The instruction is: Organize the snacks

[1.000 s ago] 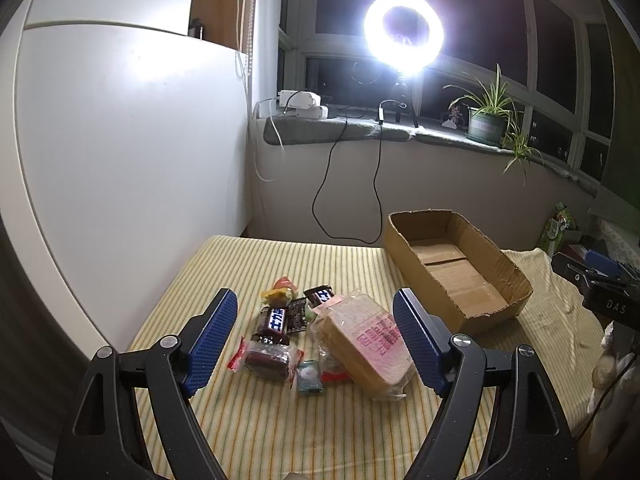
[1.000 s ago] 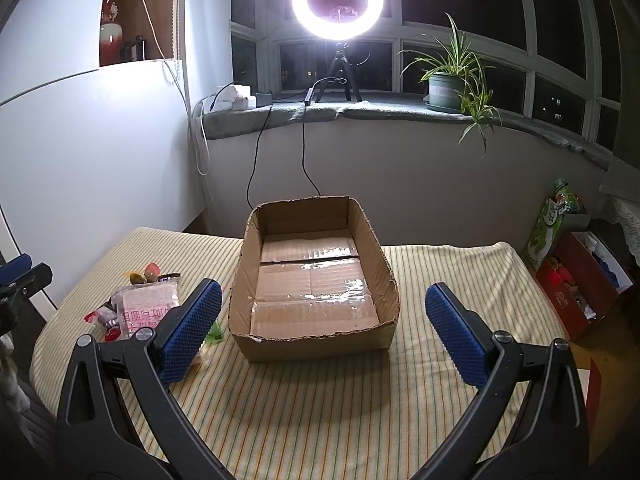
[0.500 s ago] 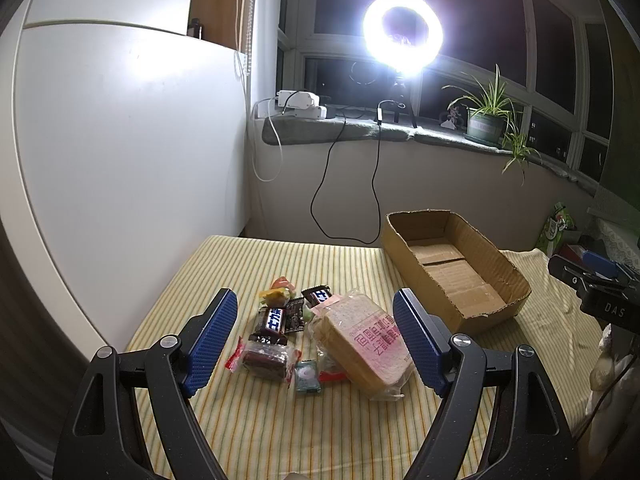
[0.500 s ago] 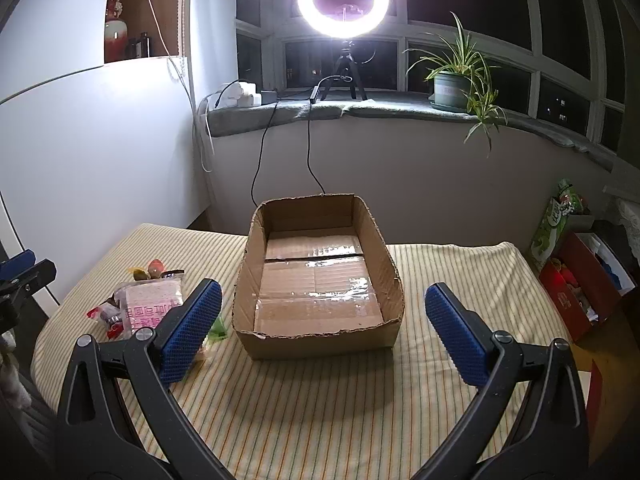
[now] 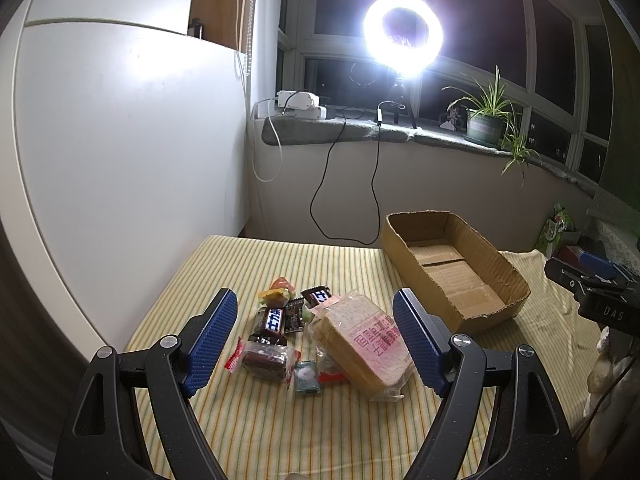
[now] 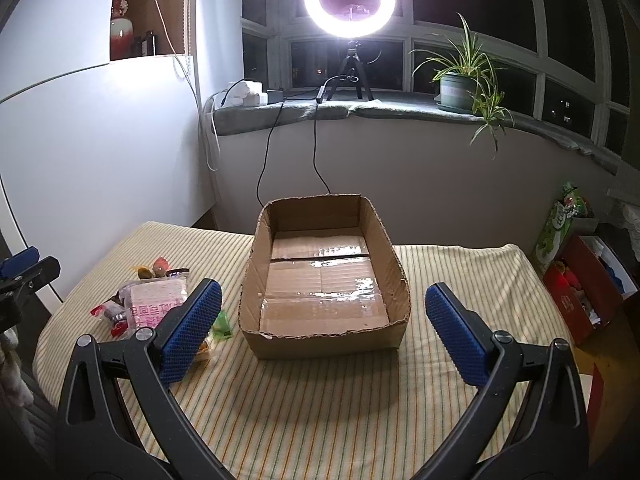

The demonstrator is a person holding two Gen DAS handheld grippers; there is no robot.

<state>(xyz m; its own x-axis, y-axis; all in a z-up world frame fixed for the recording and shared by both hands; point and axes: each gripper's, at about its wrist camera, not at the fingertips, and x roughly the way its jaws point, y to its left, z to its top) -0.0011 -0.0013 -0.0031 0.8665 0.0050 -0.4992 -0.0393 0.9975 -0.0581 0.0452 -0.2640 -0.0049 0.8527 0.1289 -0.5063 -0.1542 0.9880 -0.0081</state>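
While both grippers' jaws gape empty, the soft bagged sliced bread (image 5: 362, 340) looks light and crushable, best pinched gently across its flat sides.

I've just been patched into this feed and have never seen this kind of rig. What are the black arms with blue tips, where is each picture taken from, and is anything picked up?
There is no robot here: a person holds a two-finger clamp tool in each hand, with a wide-angle camera on each looking forward along its fingers. The blue tips are the grip pads.

The left gripper looks over a heap of snacks on the striped cloth: a bag of sliced bread, chocolate bars and small wrapped candies.

The right gripper faces a cardboard box with nothing in it. The heap lies to the box's left.

Both grippers are open and hold nothing. Each tool shows at the edge of the other's picture.
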